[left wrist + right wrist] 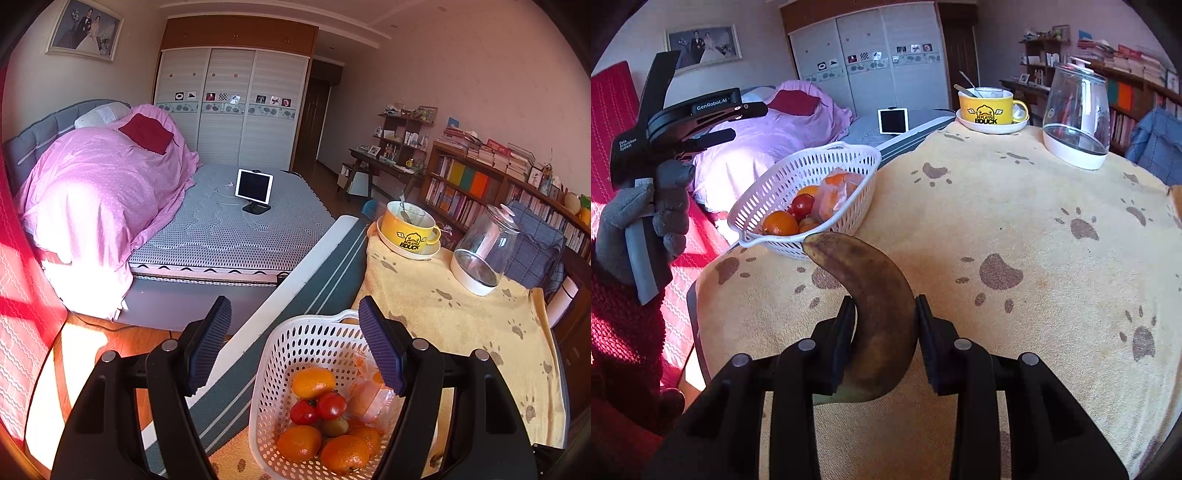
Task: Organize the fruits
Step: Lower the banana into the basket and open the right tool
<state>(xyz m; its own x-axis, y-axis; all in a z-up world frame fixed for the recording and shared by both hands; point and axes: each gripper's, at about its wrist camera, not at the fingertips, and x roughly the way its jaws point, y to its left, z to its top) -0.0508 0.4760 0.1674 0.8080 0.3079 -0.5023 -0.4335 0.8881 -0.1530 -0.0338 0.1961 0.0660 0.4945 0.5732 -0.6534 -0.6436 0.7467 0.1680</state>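
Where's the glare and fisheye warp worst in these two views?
Left wrist: sunlight blows out the pink duvet and the floor at lower left; the wardrobe bows. Right wrist: the same duvet clips white, the yellow cloth bulges into a dome, and the banana is dim but sharp.

Ahead of me a yellow paw-print towel (pixel 1015 229) covers the table, and at its far edge a yellow duck mug (pixel 990 107) with a spoon in it stands on a white saucer (pixel 991 127), near a clear glass jar (pixel 1076 114) on a white base. Beyond the table I see a bed (pixel 236 229) with a pink quilt (pixel 99 184) heaped at its head, a red cushion (pixel 147 133) on top and a tablet (pixel 254 185) propped upright on the mattress. A white sliding wardrobe (pixel 231 107) fills the far wall, a framed photo (pixel 85 30) hangs above the bed, and a bookshelf (pixel 487 184) runs along the right wall.
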